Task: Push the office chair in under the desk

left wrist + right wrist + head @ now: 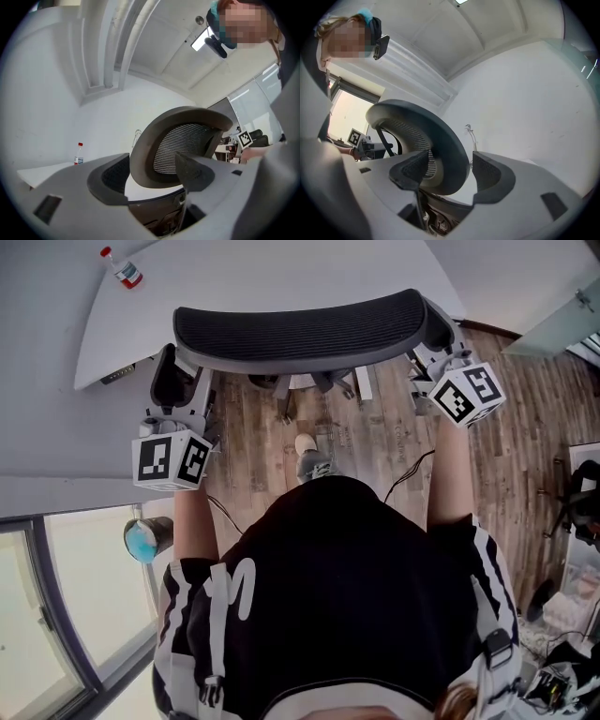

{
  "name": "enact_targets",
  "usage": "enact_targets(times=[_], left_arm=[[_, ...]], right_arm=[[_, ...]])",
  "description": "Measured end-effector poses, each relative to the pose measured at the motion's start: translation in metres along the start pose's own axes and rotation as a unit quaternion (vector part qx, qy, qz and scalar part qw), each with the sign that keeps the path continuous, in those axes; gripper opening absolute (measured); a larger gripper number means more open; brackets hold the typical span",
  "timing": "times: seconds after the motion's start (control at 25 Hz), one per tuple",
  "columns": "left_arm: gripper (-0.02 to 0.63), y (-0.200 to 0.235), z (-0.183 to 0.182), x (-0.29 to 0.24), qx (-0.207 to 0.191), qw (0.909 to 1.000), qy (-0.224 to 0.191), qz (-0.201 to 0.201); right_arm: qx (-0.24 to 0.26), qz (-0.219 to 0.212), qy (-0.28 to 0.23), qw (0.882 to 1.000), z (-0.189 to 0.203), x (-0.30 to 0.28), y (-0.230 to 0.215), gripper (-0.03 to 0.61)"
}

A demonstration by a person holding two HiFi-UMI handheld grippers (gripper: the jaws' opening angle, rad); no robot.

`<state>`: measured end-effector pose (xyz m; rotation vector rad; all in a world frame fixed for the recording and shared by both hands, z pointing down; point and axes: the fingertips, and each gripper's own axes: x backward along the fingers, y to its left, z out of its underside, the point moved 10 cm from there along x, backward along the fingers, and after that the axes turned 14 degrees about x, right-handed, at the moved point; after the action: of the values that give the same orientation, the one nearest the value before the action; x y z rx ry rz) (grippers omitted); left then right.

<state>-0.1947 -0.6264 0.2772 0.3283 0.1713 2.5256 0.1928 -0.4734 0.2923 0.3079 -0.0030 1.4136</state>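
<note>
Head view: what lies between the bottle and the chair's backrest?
Only bare grey desk top lies between the bottle and the backrest, as the head view shows.

The chair backrest (300, 329) is seen taking up much of the gap between the spread fingers of the left gripper (152, 176) and of the right gripper (451, 173). Ahead, passage is barred by the desk (234, 277), where a bottle (123, 269) stands far left; open floor (375, 442) is left behind the chair.

Pretty sure we're in an office here: big white curved worktop (281, 277), black mesh-backed office chair (300, 329), brown wood-plank floor (375, 451), and dark-framed glass panels (84, 563) along one side.
</note>
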Motion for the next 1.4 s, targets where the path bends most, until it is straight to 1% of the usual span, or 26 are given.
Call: enact_targets(times=[0.16, 0.36, 0.52, 0.64, 0.72, 0.76, 1.0, 1.12, 1.2, 1.4], left_arm=[[0.307, -0.012, 0.001, 0.019, -0.002, 1.0, 0.004, -0.001], [0.304, -0.029, -0.002, 0.043, -0.007, 0.9999, 0.008, -0.001], [0.301, -0.045, 0.0, 0.06, 0.0, 0.9999, 0.015, 0.005], [0.295, -0.058, 0.001, 0.072, -0.005, 0.9998, 0.016, 0.01], [0.274, -0.065, 0.003, 0.081, -0.008, 0.9998, 0.015, 0.011], [0.262, -0.069, 0.003, 0.086, -0.009, 0.9998, 0.016, 0.011], [0.25, -0.09, 0.001, 0.111, -0.022, 0.9995, 0.02, 0.011], [0.23, -0.102, 0.0, 0.124, -0.019, 0.9997, 0.016, 0.003], [0.221, -0.111, 0.001, 0.132, -0.016, 0.9998, 0.012, -0.004], [0.184, -0.146, 0.007, 0.147, -0.007, 0.9997, 0.016, -0.018]], right_arm=[[0.009, 0.009, -0.007, 1.0, -0.012, 0.018, 0.014, 0.284], [0.037, 0.012, -0.001, 0.999, -0.034, 0.041, 0.04, 0.282], [0.037, 0.015, -0.011, 0.999, -0.048, 0.066, 0.06, 0.282], [0.037, 0.012, -0.014, 0.999, -0.055, 0.082, 0.074, 0.282], [0.04, 0.008, -0.013, 0.999, -0.059, 0.09, 0.084, 0.282], [0.04, 0.004, -0.014, 0.999, -0.06, 0.094, 0.089, 0.282], [0.041, -0.03, -0.021, 0.998, -0.07, 0.105, 0.114, 0.278], [0.036, -0.049, -0.027, 0.998, -0.075, 0.109, 0.125, 0.247], [0.03, -0.062, -0.027, 0.997, -0.078, 0.115, 0.131, 0.244], [0.018, -0.089, -0.018, 0.996, -0.086, 0.138, 0.141, 0.174]])
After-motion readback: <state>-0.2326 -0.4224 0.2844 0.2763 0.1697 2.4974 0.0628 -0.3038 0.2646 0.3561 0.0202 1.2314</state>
